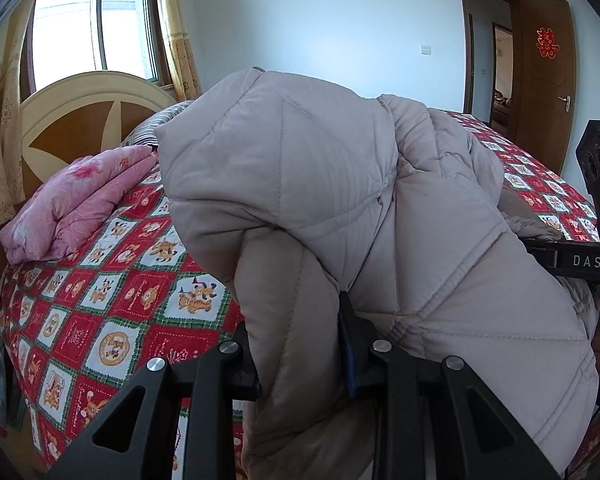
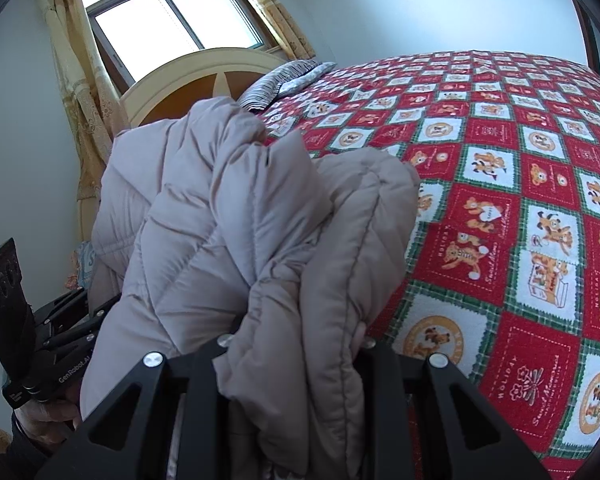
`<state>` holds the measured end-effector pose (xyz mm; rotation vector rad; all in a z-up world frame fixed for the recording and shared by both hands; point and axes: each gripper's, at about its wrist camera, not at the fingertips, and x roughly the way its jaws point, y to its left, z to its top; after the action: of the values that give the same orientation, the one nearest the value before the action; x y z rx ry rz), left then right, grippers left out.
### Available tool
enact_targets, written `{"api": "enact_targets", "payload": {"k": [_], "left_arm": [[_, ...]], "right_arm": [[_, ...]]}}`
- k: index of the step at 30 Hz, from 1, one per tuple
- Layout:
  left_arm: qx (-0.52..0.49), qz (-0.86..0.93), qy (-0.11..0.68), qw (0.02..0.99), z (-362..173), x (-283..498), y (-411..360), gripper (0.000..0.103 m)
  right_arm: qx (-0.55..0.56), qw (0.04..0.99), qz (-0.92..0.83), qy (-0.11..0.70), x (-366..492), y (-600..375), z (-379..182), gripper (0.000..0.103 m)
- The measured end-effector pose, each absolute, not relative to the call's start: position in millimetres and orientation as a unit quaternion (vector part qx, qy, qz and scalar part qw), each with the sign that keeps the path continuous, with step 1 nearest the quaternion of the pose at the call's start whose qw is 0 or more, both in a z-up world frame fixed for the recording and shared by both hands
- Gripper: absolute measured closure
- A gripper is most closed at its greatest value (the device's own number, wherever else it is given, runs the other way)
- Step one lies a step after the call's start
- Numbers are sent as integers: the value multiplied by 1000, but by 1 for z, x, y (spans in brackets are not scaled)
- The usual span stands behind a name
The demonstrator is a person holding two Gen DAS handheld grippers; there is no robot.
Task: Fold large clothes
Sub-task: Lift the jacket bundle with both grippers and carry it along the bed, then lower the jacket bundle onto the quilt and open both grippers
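A beige quilted padded jacket point(image 1: 340, 208) hangs bunched between both grippers, lifted above the bed. My left gripper point(image 1: 300, 364) is shut on a thick fold of it; its fingertips are mostly buried in the fabric. My right gripper point(image 2: 296, 352) is shut on another thick fold of the jacket point(image 2: 236, 216). The right gripper's body shows at the right edge of the left wrist view point(image 1: 580, 260), and the left gripper shows at the left edge of the right wrist view point(image 2: 52, 344). The two grippers are close together.
The bed has a red and white cartoon-patterned cover point(image 2: 500, 200). A folded pink quilt point(image 1: 76, 204) and a striped pillow point(image 2: 276, 84) lie near the cream headboard point(image 1: 84, 112). A window with curtains point(image 1: 92, 28) and an open brown door point(image 1: 540, 80) are behind.
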<state>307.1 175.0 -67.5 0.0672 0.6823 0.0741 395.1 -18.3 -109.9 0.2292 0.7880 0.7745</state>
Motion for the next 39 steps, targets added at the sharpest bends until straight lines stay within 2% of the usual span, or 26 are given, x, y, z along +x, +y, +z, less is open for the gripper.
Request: {"api": "enact_targets", "payload": {"k": [13, 15, 19, 31, 33, 35, 38, 39], "left_arm": [[18, 40, 347, 937, -91, 313, 195, 72], [19, 43, 348, 936, -94, 313, 197, 68], [21, 56, 352, 934, -101, 315, 201, 55], [23, 64, 351, 934, -110, 316, 205, 50], [24, 73, 349, 934, -111, 316, 206, 43], [30, 92, 346, 933, -111, 316, 208, 28], [36, 110, 342, 932, -110, 314, 212, 17], [35, 113, 342, 932, -110, 313, 213, 16]], "right_arm": [[102, 843, 357, 389, 401, -7, -123, 77], [102, 842, 356, 393, 403, -6, -126, 77], [100, 842, 352, 397, 405, -4, -130, 77], [90, 843, 338, 409, 409, 2, -140, 76], [87, 844, 333, 412, 411, 3, -142, 74], [85, 846, 326, 413, 411, 3, -143, 71], [82, 849, 315, 416, 413, 2, -145, 62], [80, 850, 311, 418, 413, 2, -146, 59]]}}
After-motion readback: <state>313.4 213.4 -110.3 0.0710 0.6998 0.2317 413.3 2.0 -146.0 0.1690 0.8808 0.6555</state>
